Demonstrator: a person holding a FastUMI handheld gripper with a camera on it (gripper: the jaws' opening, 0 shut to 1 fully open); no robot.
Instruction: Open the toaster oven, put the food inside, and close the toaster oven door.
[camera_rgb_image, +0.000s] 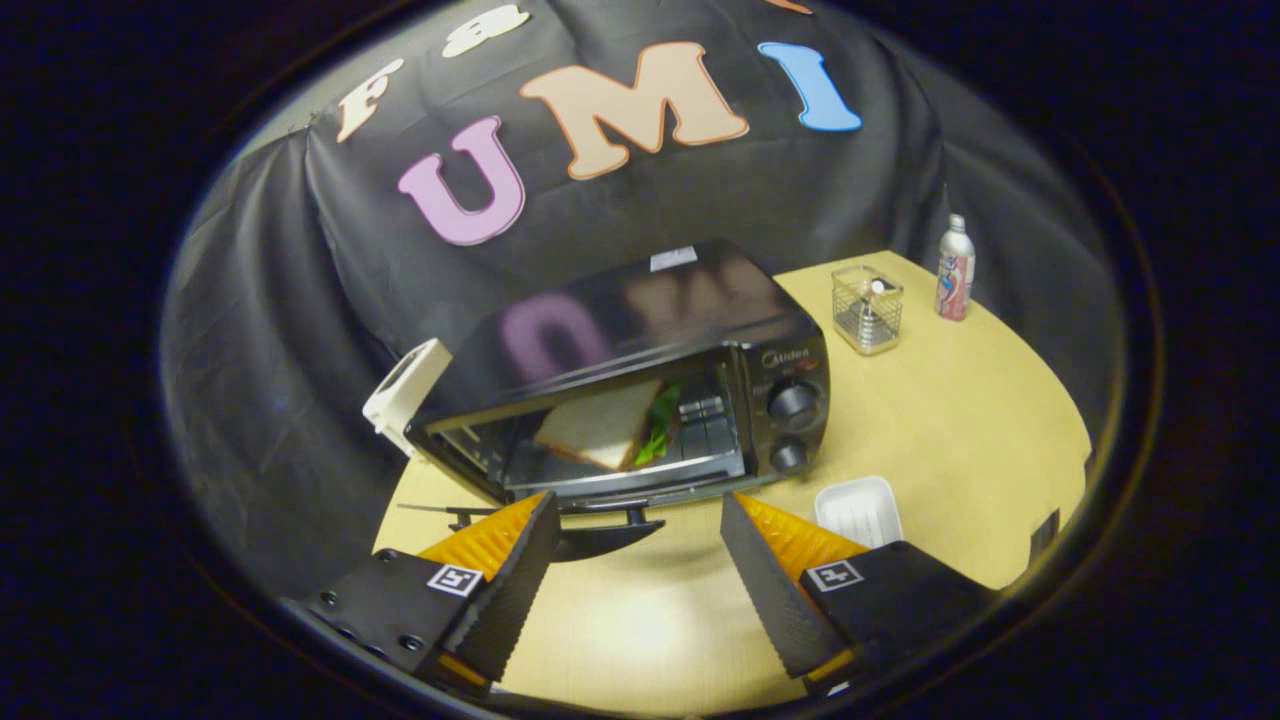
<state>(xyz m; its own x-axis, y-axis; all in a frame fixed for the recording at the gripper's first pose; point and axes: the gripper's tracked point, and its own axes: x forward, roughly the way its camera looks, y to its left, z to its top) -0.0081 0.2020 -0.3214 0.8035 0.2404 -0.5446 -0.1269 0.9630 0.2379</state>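
Gripper (640, 545) held low, tilted slightly, aimed forward and a little downward. Fingers spread wide apart, gap between them bare, nothing pinched, nothing touched. Left finger (515, 580) angled inward toward its tip, ribbed inner pad facing the gap. Right finger (765, 580) mirrored, likewise angled inward, ribbed pad facing the gap too. Tips at about equal reach, left one sitting a touch higher than the right. Square marker tags on both finger bases, facing up. Base blocks flaring outward behind the fingers, left block showing bolt heads along its edge. No hand or sleeve visible behind the blocks.
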